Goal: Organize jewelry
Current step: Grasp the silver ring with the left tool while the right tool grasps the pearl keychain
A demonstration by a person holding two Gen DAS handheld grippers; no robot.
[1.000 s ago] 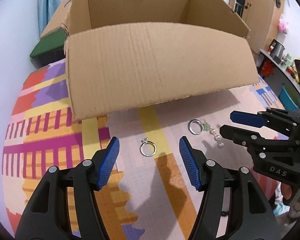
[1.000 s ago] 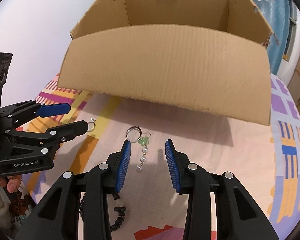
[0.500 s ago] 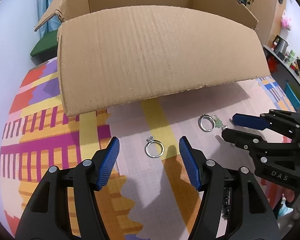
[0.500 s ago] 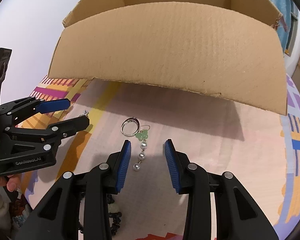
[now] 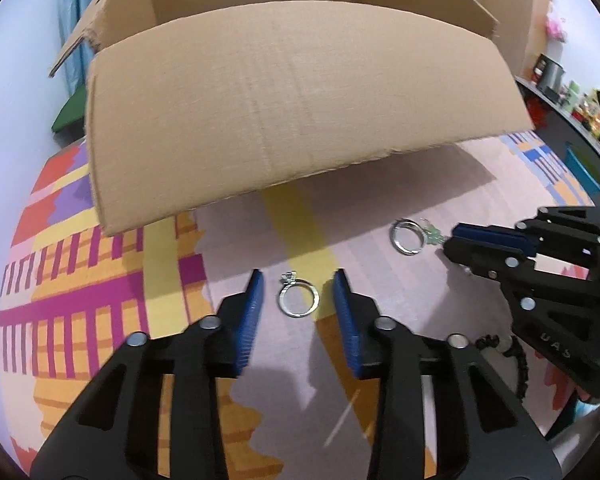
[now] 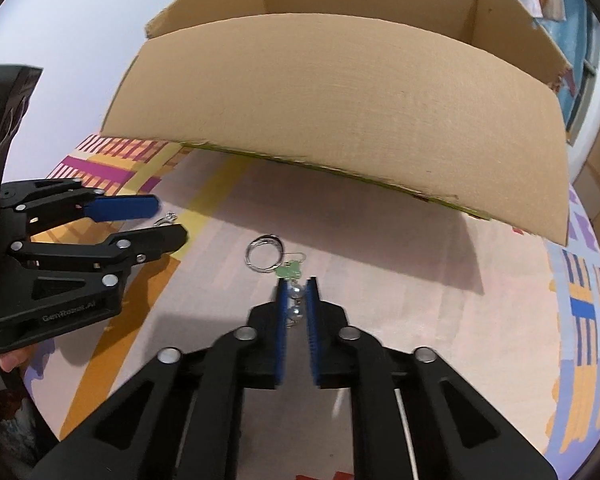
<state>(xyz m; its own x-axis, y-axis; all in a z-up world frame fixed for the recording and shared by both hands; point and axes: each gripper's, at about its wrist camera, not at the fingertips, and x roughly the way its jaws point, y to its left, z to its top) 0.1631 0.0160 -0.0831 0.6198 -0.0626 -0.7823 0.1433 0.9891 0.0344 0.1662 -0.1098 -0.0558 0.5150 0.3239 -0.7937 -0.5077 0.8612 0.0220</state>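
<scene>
Straddling the earring (image 6: pixel 293 294), whose length runs toward twelve o'clock, the right gripper (image 6: pixel 296 308) has nearly closed; whether it grips is unclear. Left gripper (image 5: pixel 299 300), half open, brackets the ring (image 5: pixel 299 300) on the mat.

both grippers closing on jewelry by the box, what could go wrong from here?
1. The right gripper is narrowing on the pearl earring, whose green charm touches the plain ring; lifting may drag that ring.
2. The left gripper straddles the stone ring, which lies flat; pads may skid over it.
3. The box flap overhangs both, so a straight lift could hit it.
</scene>
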